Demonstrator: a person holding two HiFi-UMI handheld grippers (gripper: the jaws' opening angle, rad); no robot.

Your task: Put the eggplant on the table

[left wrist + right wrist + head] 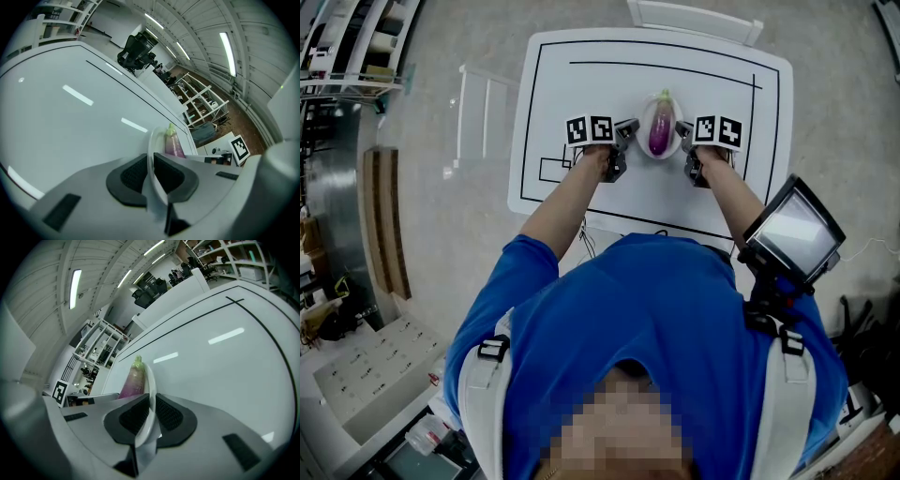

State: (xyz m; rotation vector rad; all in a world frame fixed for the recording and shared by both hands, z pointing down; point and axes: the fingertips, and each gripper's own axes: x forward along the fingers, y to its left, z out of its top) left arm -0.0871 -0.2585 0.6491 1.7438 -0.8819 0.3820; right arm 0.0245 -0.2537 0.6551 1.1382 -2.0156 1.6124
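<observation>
Closest to the lens in each gripper view, the jaws are clamped on the thin rim of a white plate (152,143). The left hand-held gripper (151,174) holds one side and the right hand-held gripper (151,413) holds the opposite side. The eggplant (661,134) lies lengthwise in that plate, green cap pointing away from the person, in the upper middle of the head view. I cannot tell whether the plate rests on the worktop (722,75) or hangs just above it.

To get the eggplant out cleanly, both grips should probably stay matched while the plate tips slowly and low, so it slides rather than rolls. Bare white surface lies all around the plate, widest toward the top and the left of the frame. The near edge sits close to the person's body.
</observation>
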